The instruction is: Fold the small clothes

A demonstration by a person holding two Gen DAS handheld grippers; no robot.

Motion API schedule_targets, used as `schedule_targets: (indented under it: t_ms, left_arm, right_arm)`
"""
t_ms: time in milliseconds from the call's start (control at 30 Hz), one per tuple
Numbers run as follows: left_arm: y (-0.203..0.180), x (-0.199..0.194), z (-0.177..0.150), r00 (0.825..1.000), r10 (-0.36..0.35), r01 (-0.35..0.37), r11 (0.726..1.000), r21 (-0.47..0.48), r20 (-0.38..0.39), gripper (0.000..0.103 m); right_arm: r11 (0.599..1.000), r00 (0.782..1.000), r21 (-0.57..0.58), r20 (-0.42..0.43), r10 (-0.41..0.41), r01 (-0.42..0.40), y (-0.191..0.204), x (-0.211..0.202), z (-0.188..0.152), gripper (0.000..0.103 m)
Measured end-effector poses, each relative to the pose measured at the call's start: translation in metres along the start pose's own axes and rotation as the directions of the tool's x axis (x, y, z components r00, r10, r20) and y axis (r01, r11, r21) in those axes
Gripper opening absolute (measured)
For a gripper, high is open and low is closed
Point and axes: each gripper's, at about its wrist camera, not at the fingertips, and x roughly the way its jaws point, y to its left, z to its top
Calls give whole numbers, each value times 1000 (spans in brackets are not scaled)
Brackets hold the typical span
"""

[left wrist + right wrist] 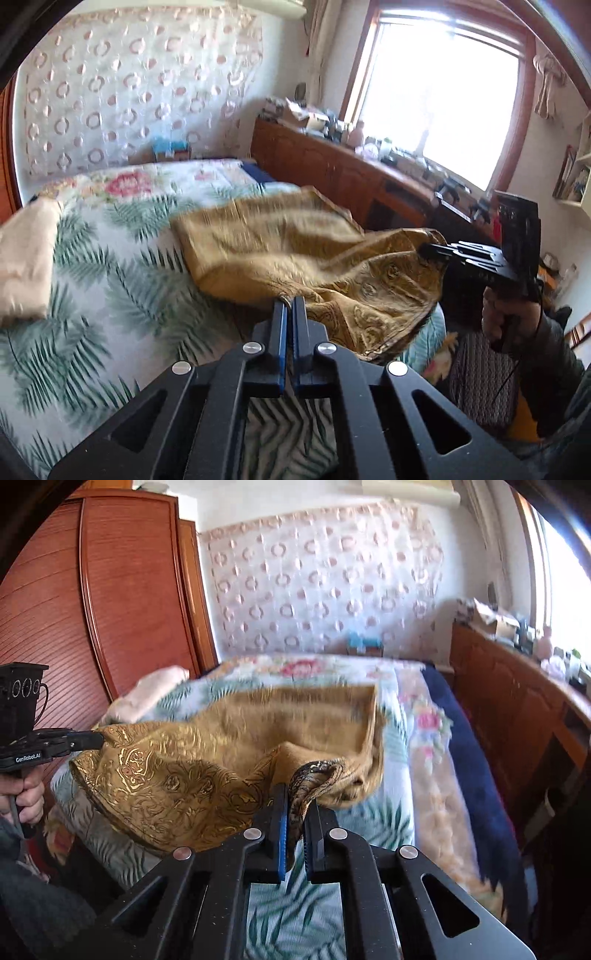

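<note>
Left gripper [289, 303] pinches one near corner of the gold brocade cloth [295, 243]; right gripper [295, 794] clamps the other. Near hem runs gripper to gripper, lifted off the bed's [110, 258] near edge; far half, blurred, seems to rest on the bedspread. Both point toward the headboard end.

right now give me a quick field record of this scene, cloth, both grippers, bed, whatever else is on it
cloth: gold patterned cloth, far part lying on the bed, near edge lifted
left gripper: left gripper shut on the cloth's near edge
right gripper: right gripper shut on a bunched corner of the cloth
bed: palm-leaf bedspread under the cloth
other item: folded beige fabric to the left on the bed, apart from the cloth
image quality: motion blur on the cloth's far part
</note>
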Motion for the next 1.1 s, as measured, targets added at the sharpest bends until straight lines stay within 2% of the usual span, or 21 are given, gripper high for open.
schedule_targets:
  t_ms: [200, 400, 633, 933, 1100]
  left_arm:
    - [27, 13, 39, 998, 25, -23, 999, -30, 60, 3]
    - [54, 39, 64, 995, 68, -64, 996, -60, 70, 3]
    - [72, 71, 80, 992, 123, -120, 991, -59, 41, 3]
    - [94, 114, 88, 988, 150, -151, 987, -57, -23, 3]
    - [110, 136, 88, 988, 143, -147, 986, -75, -62, 3]
  right_arm:
    - [1000, 998, 2, 68, -4, 4, -11, 18, 40, 6]
    - [1000, 998, -8, 58, -26, 26, -15, 63, 66, 6]
    - [999, 999, -14, 20, -33, 33, -20, 106, 79, 6]
    - [999, 999, 26, -18, -44, 44, -24, 115, 93, 7]
    - [996, 997, 45, -11, -83, 83, -20, 110, 105, 26]
